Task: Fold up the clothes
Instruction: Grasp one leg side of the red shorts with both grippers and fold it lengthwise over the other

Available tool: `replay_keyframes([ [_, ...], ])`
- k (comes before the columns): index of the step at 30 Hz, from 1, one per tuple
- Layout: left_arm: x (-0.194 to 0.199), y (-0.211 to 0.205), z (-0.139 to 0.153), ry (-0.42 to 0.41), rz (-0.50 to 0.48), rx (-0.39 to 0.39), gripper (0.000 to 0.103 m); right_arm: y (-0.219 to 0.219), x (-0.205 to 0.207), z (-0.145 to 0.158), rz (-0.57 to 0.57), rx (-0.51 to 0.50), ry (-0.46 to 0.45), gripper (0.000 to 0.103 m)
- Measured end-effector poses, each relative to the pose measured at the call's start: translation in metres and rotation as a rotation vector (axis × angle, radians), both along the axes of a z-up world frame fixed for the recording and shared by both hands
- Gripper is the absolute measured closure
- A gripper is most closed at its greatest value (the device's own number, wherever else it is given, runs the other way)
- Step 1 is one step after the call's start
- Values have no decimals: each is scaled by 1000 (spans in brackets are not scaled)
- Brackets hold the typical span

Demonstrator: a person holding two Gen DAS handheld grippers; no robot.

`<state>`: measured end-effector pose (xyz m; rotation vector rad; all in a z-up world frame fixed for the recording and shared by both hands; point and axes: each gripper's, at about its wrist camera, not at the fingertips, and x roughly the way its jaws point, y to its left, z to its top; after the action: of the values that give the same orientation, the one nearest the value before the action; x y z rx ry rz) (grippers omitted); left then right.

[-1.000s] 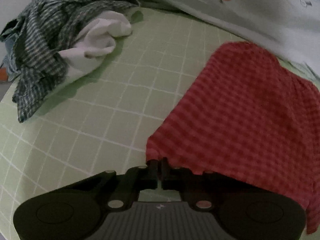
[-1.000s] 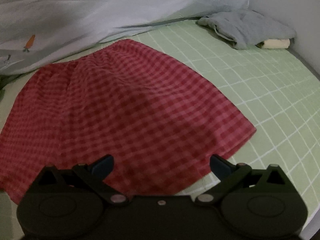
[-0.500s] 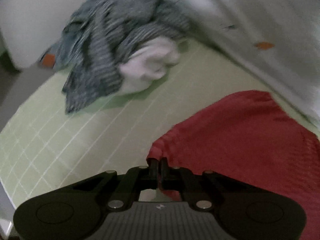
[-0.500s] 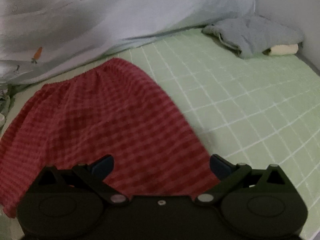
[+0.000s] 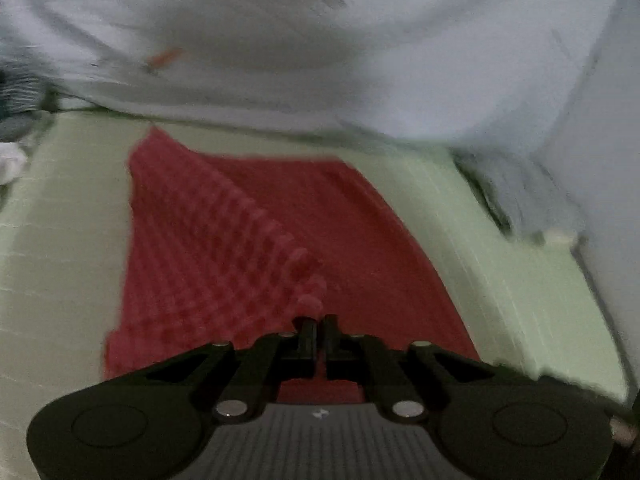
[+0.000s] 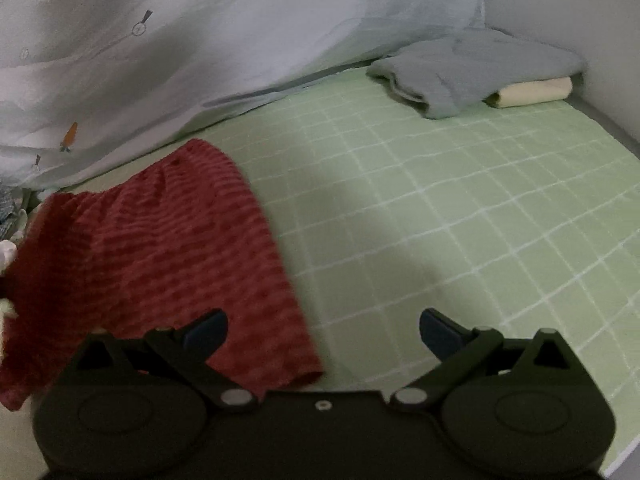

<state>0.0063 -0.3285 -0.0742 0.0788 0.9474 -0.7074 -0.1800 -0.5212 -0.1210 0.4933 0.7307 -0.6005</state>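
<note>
A red checked cloth lies on the green grid sheet. My left gripper is shut on the cloth's near corner and holds it lifted, so a fold runs diagonally across the cloth. In the right wrist view the red cloth lies to the left, doubled over into a narrower shape. My right gripper is open and empty, its left finger over the cloth's near right edge and its right finger over bare sheet.
A pale blue blanket with small carrot prints is heaped along the back. A folded grey garment on a cream one sits at the far right by the wall. A striped grey garment lies far left.
My left gripper has swung right with the cloth's corner, pulling the left side over the rest. The cloth looks narrower in the right wrist view. My right gripper stays open.
</note>
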Motion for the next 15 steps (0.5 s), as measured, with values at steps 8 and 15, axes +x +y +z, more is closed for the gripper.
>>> replay_keyframes([
  [8, -21, 13, -33, 42, 199, 225, 34, -10, -7, 0, 91, 4, -46, 0],
  [15, -1, 51, -71, 180, 361, 335, 30, 20, 49, 0, 306, -5, -64, 0],
])
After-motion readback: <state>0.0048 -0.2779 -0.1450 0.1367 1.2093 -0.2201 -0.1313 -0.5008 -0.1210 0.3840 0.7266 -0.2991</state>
